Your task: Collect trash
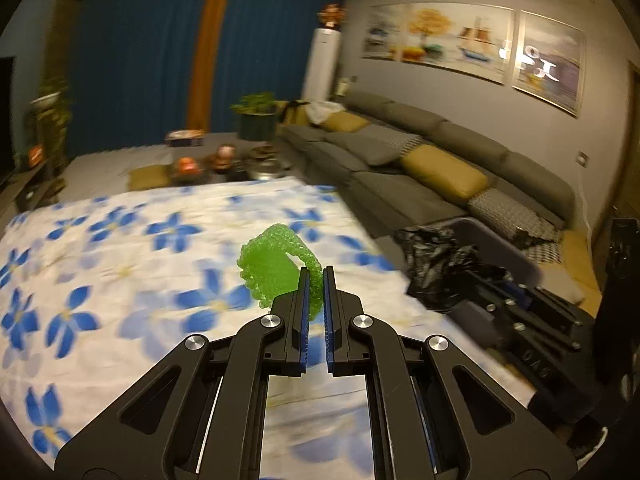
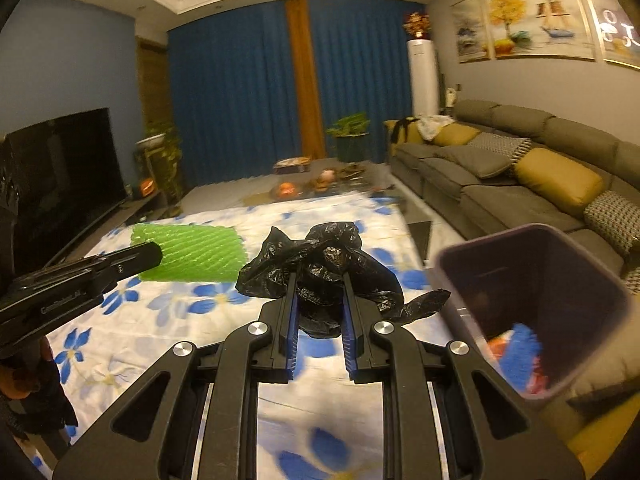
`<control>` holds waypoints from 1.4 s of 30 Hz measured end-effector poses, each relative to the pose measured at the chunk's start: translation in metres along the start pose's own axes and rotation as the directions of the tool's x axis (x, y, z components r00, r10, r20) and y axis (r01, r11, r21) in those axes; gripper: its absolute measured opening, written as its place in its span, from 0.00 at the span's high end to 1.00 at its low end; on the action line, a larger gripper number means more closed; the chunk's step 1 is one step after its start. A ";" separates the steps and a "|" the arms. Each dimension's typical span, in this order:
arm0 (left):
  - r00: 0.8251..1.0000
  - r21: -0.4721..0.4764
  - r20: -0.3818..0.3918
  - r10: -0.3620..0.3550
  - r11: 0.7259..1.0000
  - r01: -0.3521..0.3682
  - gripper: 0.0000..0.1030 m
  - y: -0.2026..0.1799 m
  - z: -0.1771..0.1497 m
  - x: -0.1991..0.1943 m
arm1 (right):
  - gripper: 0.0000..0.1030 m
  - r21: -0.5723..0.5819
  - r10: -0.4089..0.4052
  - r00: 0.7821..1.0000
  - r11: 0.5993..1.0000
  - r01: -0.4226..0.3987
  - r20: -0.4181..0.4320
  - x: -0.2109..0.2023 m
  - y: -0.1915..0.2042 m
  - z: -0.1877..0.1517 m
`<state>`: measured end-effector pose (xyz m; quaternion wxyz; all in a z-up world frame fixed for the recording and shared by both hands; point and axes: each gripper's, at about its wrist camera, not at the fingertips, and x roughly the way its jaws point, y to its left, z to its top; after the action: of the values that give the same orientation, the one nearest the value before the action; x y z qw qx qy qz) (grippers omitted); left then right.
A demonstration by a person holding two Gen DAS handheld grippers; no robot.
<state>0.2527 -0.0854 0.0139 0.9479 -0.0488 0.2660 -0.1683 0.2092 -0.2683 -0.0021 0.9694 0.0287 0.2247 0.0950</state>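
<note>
My left gripper (image 1: 316, 276) is shut on a green foam fruit net (image 1: 272, 264), held above the flowered cloth; the right wrist view shows the same net (image 2: 196, 256) as a flat green sheet at the left gripper's tip (image 2: 154, 258). My right gripper (image 2: 320, 284) is shut on a crumpled black plastic bag (image 2: 324, 264), which bulges above and beside its fingers. In the left wrist view that bag (image 1: 436, 260) hangs at the right, beside the bin. A dark purple trash bin (image 2: 536, 300) stands just right of the bag, with blue and red scraps inside.
The white tablecloth with blue flowers (image 1: 120, 248) covers the table under both grippers. A grey sofa with yellow cushions (image 2: 520, 176) runs along the right wall. A low table with ornaments (image 2: 316, 184) stands beyond, and a television (image 2: 60, 172) at the left.
</note>
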 end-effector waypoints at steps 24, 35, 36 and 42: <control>0.933 0.086 -0.174 -0.315 0.939 0.333 0.53 -0.172 0.008 0.146 | 0.56 0.206 -0.273 0.962 0.941 0.269 -0.013 -0.003 -0.154 -0.015; 0.998 0.125 -0.057 -0.035 0.991 0.041 0.13 -0.114 -0.017 0.094 | 0.13 0.190 -0.334 0.942 0.927 0.322 0.029 -0.036 -0.137 -0.028; 0.999 0.133 -0.042 -0.004 0.991 0.010 0.11 -0.111 -0.020 0.084 | 0.09 0.179 -0.337 0.941 0.928 0.326 0.033 -0.039 -0.134 -0.028; 0.995 0.088 0.002 0.101 0.991 -0.101 0.06 -0.083 -0.042 0.026 | 0.05 0.094 -0.330 0.942 0.941 0.324 0.060 -0.058 -0.093 -0.030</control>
<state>0.2270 -0.1727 -0.0188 0.9561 0.0069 0.2615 -0.1320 0.1610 -0.3705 -0.0129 0.9773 0.0345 0.1938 -0.0779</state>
